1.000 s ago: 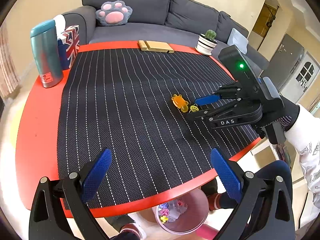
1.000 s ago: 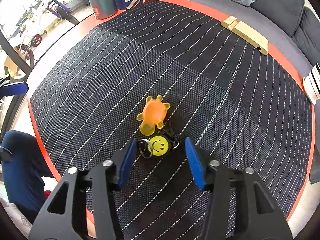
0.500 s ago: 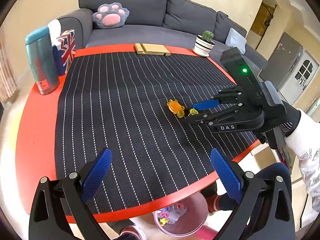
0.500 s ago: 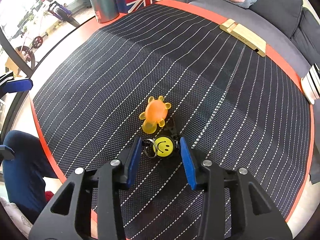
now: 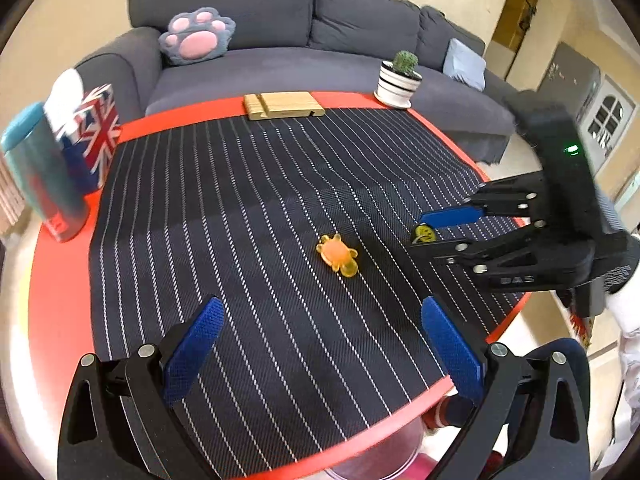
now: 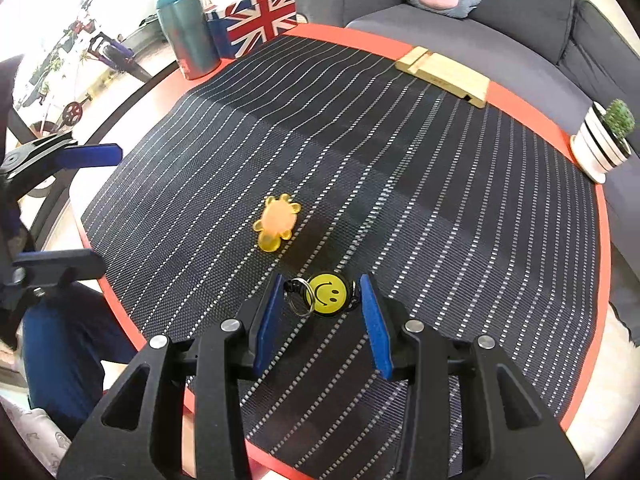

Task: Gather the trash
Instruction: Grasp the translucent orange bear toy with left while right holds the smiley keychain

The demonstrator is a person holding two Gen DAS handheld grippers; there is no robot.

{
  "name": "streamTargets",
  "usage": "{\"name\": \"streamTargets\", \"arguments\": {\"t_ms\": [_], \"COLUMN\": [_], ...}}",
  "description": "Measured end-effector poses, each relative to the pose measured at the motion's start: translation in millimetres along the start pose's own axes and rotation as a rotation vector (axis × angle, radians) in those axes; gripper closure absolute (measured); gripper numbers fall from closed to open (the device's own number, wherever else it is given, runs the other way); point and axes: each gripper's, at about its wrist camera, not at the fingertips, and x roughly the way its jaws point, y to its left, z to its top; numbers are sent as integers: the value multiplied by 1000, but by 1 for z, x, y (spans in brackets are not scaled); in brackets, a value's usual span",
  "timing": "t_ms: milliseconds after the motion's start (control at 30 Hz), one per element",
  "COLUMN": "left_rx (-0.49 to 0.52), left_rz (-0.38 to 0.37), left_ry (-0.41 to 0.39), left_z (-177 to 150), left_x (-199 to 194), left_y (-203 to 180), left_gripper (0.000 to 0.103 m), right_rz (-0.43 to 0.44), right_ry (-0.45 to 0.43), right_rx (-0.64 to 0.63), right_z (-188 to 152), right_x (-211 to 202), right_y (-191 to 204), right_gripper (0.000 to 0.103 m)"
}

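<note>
Right gripper (image 6: 320,300): blue pads pinch the smiley keychain (image 6: 326,294) from both sides, and it hangs clear above the mat.
Keychain detail: yellow disc with a printed smile, a metal ring and a black clip at its edges.
Left gripper (image 5: 320,344): jaws spread wide with nothing between them, hovering over the near edge of the striped mat (image 5: 240,200).
Orange toy (image 5: 338,254): lies flat on the mat, apart from both grippers.
Writing: "DAS" embossed on the right gripper's black body, seen from the left wrist; blurred but readable.
Flag box (image 6: 256,20): Union Jack print, at the table's far corner, just beside the teal bottle (image 6: 188,32).
Bottle label: red patch low down, text too blurred to read.
Table (image 5: 56,280): red, round.
</note>
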Motion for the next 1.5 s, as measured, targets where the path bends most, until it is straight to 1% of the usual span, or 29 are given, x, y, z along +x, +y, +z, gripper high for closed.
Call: {"name": "streamTargets", "arguments": {"t_ms": [133, 333, 467, 633, 733, 867, 933, 1033, 1100, 1167, 1200, 1233, 1367, 1500], "left_rx": [53, 101, 157, 188, 195, 201, 202, 200, 197, 194, 191, 189, 179, 169], "left_rz": [1, -1, -10, -14, -14, -13, -15, -11, -10, -4, -2, 0, 4, 6], "left_ry": [40, 102, 139, 180, 186, 199, 204, 210, 202, 197, 196, 196, 190, 168], "left_z": [11, 29, 33, 33, 33, 32, 32, 29, 29, 29, 30, 30, 30, 28], "left_x": [15, 45, 65, 85, 90, 96, 99, 101, 101, 101, 100, 101, 98, 88], "left_y": [-8, -14, -18, -17, -17, -17, -17, -17, -17, -17, -16, -16, -16, -16], "left_gripper": [8, 8, 8, 9, 16, 35, 37, 49, 51, 62, 64, 66, 66, 66], "right_rz": [-1, -13, -21, -28, -31, -29, -28, -26, -26, -24, -24, -23, -19, -18], "right_ry": [-11, -16, -14, -6, -1, 2, 1, 1, -1, -4, -5, -7, -18, -40], "right_rx": [21, 33, 44, 56, 60, 61, 60, 60, 61, 62, 63, 63, 67, 72], "right_z": [-2, -6, -11, -16, -18, -18, -18, -18, -18, -18, -18, -18, -18, -19], "right_x": [-11, -22, -25, -24, -23, -20, -20, -19, -19, -18, -18, -18, -18, -23], "right_y": [-11, -20, -26, -32, -34, -34, -33, -33, -33, -33, -32, -32, -30, -25], "right_gripper": [63, 64, 63, 63, 64, 64, 64, 64, 64, 64, 64, 64, 64, 64]}}
